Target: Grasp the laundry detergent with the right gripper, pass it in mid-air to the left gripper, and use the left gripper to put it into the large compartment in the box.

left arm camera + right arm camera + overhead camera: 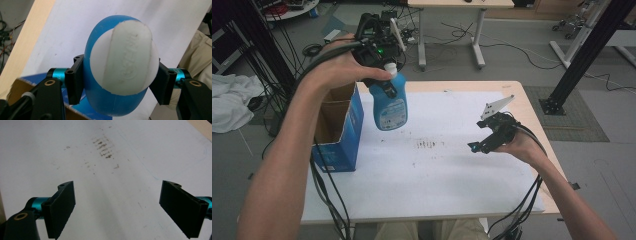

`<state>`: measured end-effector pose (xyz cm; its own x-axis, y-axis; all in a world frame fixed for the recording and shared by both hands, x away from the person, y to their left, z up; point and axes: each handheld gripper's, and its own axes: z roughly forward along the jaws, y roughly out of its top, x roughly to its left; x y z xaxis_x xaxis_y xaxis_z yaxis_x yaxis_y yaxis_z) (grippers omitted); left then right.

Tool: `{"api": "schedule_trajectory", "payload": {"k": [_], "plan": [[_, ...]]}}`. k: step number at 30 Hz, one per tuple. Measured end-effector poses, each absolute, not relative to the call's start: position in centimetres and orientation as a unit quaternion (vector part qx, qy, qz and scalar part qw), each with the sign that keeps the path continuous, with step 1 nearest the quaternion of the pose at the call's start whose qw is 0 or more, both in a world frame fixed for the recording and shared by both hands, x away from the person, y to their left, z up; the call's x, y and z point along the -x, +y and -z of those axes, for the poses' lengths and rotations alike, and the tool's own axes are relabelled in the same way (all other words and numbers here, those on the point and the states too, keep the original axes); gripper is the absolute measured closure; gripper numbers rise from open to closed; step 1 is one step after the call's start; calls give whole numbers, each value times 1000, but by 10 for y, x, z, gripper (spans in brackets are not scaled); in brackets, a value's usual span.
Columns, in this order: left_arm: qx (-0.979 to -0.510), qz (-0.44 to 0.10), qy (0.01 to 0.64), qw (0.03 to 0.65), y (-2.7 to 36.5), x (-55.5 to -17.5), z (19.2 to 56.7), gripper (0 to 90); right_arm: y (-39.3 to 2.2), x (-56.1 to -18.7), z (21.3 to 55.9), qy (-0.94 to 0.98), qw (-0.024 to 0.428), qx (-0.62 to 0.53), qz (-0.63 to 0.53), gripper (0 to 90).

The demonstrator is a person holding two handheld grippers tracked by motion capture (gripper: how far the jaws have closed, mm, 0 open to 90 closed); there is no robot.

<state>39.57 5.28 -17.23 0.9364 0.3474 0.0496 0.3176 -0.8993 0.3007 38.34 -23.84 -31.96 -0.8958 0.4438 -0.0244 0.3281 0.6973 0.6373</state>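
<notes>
— On the left?
— Grey floor with black cables (pixel 272 60) and a white cloth (pixel 229 102). Then a blue cardboard box (pixel 339 127), open on top, at the left edge of the table (pixel 532 125).
— And above the box?
— Left gripper (pixel 388 79), lifted high, clamped tight on a blue bottle (pixel 389 107). Smooth, round plastic, white cap (pixel 125 56) on top, label on the front. Up in the air, just right of the box.
— The table top?
— Pale wood rim, flat white sheet (pixel 437 170) over it, little dark smudges (pixel 427 144) in the middle.
— On the right?
— Right gripper (pixel 477 147), low over the sheet, black flat jaws wide apart, holding nothing.
</notes>
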Motion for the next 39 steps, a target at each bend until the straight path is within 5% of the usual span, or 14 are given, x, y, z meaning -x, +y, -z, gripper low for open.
{"api": "schedule_trajectory", "payload": {"k": [1, 3, 4, 9, 10, 12, 14, 16, 17, 19, 20, 22, 35, 39], "plan": [[-952, -79, 262, 135, 106, -410, 121, 372, -227, -380, 319, 913, 76, -193, -350, 127], [-971, -56, 185, 143, 61, -398, 160, 372, -240, -384, 320, 918, 92, -210, -324, 126], [-946, -84, 283, 135, 121, -412, 115, 372, -231, -381, 319, 914, 80, -198, -345, 126], [-949, -80, 273, 134, 115, -411, 117, 372, -249, -390, 318, 923, 92, -225, -300, 127], [-940, -94, 302, 131, 142, -412, 105, 372, -245, -388, 320, 920, 95, -219, -311, 127], [-947, -82, 278, 135, 119, -412, 116, 372, -249, -391, 318, 923, 93, -225, -298, 127], [-933, -96, 318, 139, 156, -411, 102, 372, -249, -391, 318, 923, 93, -225, -297, 127], [-943, -89, 293, 131, 131, -412, 110, 372, -250, -391, 318, 925, 92, -224, -291, 127], [-927, -99, 332, 141, 171, -411, 99, 372, -249, -390, 319, 921, 96, -222, -306, 127], [-942, -91, 294, 130, 134, -412, 109, 372, -255, -404, 310, 931, 97, -221, -275, 127], [-926, -100, 335, 141, 174, -410, 99, 372, -249, -390, 319, 921, 95, -222, -304, 127], [-921, -104, 349, 137, 186, -410, 97, 372, -251, -394, 318, 927, 93, -222, -289, 127], [-899, -116, 406, 118, 214, -405, 99, 372, -261, -418, 306, 942, 96, -207, -245, 127], [-918, -105, 358, 137, 191, -410, 97, 372, -262, -421, 305, 942, 99, -207, -245, 127]]}}
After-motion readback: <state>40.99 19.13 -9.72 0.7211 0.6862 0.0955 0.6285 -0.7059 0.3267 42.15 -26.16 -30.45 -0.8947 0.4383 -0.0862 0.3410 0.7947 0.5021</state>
